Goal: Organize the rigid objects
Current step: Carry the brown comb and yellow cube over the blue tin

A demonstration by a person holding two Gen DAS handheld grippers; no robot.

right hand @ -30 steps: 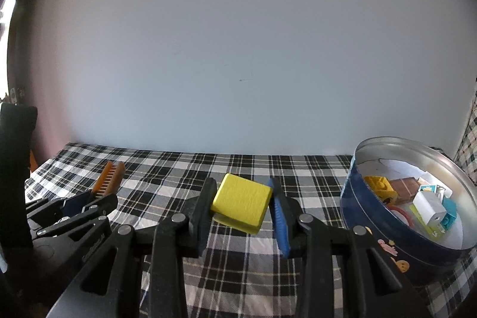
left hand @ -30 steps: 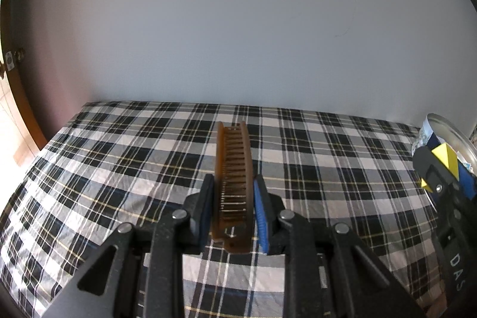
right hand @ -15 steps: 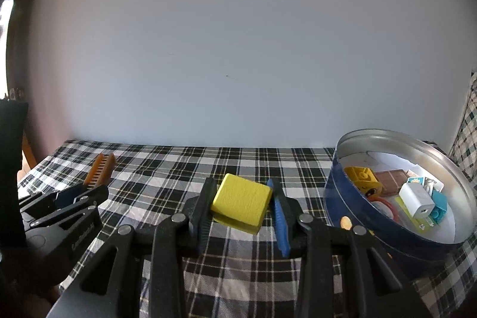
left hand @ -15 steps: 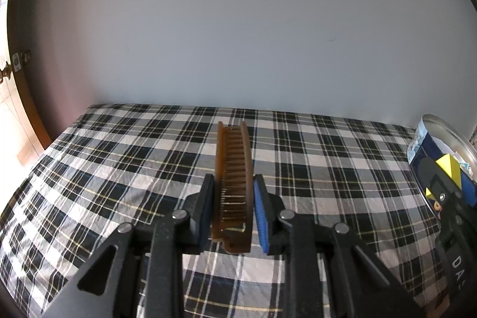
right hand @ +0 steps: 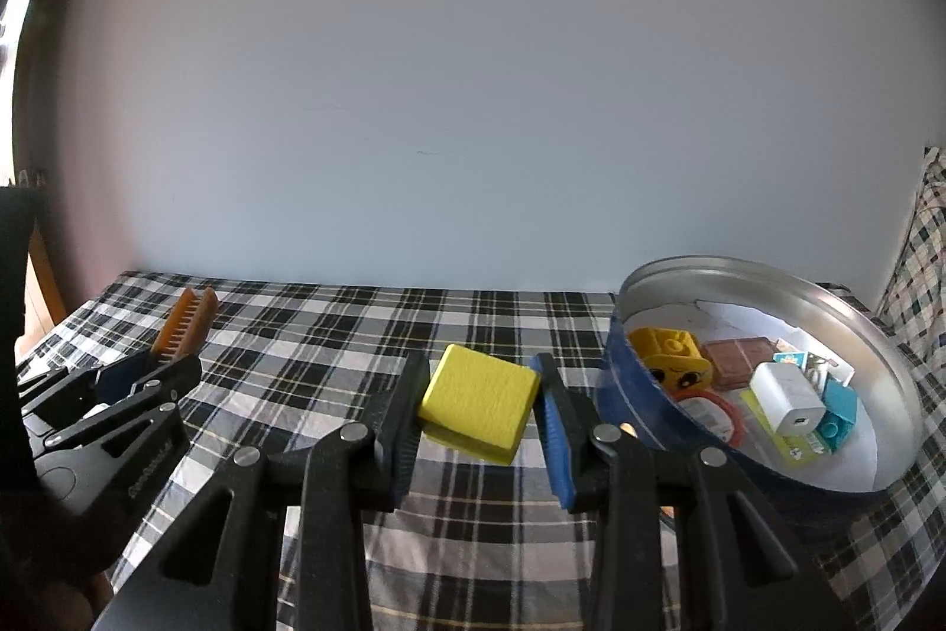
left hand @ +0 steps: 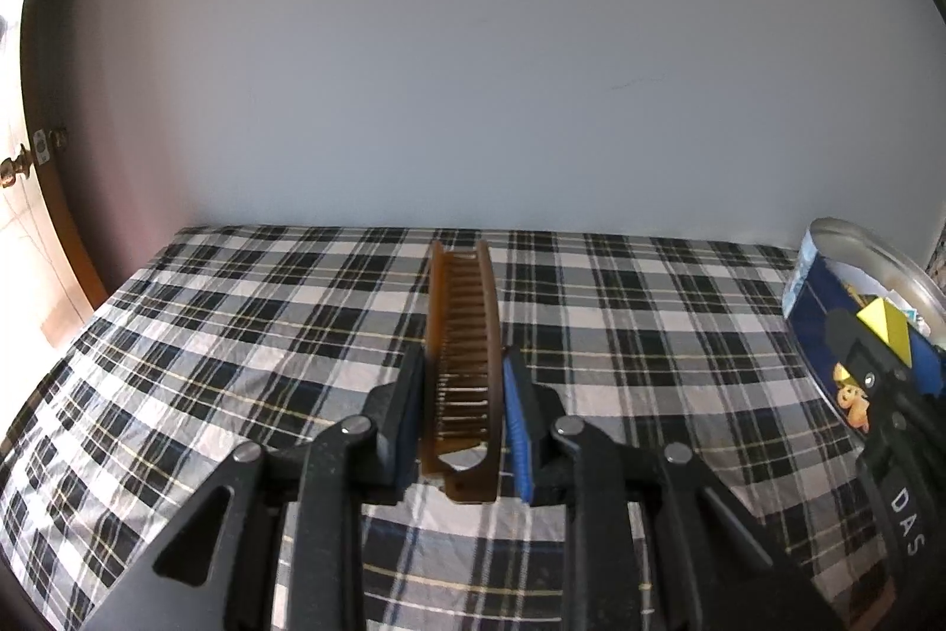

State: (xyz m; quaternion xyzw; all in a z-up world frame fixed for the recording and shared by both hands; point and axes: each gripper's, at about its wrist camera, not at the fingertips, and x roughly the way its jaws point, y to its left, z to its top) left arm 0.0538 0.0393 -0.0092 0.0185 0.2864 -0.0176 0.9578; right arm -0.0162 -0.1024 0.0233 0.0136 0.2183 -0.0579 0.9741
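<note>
My left gripper point(left hand: 461, 371) is shut on a brown folding comb point(left hand: 462, 335) that sticks out forward above the checked cloth point(left hand: 236, 335). In the right wrist view my right gripper point(right hand: 480, 382) is shut on a yellow block point(right hand: 479, 409), held just left of a round blue tin point(right hand: 627, 394) with a silver rim. The tin holds several small items: a yellow toy brick point(right hand: 668, 353), a white charger point(right hand: 786, 397), a brown piece point(right hand: 739, 353). The left gripper with the comb point(right hand: 186, 323) shows at the left edge of that view. The right gripper with the block point(left hand: 884, 329) appears at the right edge of the left wrist view, in front of the tin point(left hand: 828, 300).
A plain pale wall point(right hand: 473, 99) backs the cloth-covered surface. A wooden door edge point(left hand: 53, 193) with a knob stands at the far left. More checked fabric point(right hand: 922, 240) rises at the right behind the tin.
Both grippers have moved along the cloth with their loads. The tin has grown larger and shifted left in the right wrist view; the comb and block stay gripped.
</note>
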